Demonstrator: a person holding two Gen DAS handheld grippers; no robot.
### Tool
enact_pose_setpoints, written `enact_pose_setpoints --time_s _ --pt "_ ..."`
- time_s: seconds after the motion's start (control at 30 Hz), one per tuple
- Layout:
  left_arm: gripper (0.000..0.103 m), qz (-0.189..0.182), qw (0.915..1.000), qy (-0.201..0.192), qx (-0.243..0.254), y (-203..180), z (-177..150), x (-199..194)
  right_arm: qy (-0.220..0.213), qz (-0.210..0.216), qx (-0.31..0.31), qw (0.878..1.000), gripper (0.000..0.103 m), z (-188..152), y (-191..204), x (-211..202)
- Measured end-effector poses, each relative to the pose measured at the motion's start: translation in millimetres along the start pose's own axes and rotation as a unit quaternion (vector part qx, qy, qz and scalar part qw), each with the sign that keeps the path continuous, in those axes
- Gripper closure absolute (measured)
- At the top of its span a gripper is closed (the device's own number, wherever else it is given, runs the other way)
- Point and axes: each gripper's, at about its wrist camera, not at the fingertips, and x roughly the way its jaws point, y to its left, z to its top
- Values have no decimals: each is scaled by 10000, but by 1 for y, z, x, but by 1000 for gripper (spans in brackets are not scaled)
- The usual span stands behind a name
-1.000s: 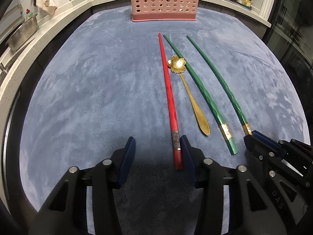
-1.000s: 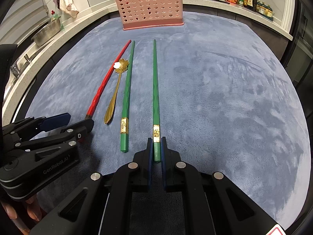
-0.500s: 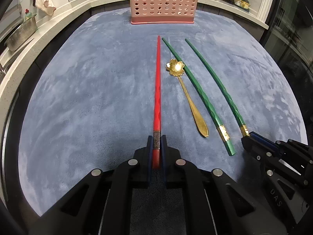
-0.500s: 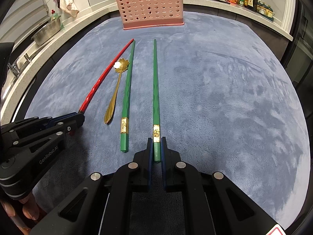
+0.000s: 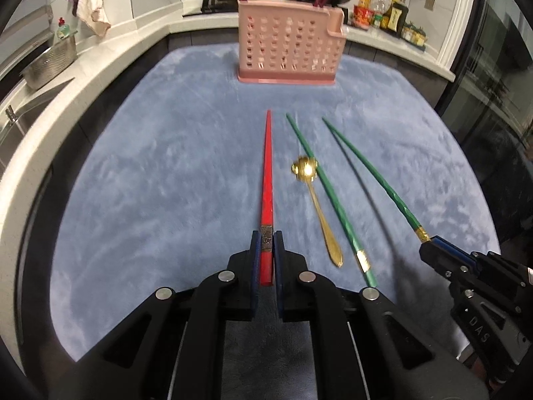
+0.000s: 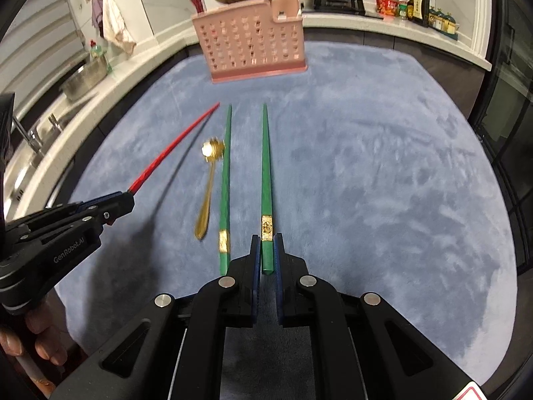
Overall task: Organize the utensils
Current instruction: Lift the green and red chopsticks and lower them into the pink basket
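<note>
While the gold spoon (image 5: 316,206) lies on the blue mat (image 5: 160,173), left gripper (image 5: 266,250) fingers clamp the red chopstick (image 5: 267,173); right gripper (image 6: 267,253) fingers clamp a green chopstick (image 6: 266,166).

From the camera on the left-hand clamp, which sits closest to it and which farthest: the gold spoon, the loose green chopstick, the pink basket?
1. Loose green chopstick: its near end lies just right of the left gripper.
2. Gold spoon: alongside, handle barely farther; nearly a tie.
3. Pink basket: far end of the blue mat.
</note>
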Motion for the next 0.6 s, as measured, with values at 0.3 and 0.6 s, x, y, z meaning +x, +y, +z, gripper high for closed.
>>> enact_pose_setpoints --time_s 0.3,0.6 --pt "96 -13 9991 -419 -38 8 36 -33 -594 38 123 9981 96 44 -2 -43" --pt "96 153 9949 -992 -12 20 95 -64 -1066 179 216 9939 96 99 -8 -72"
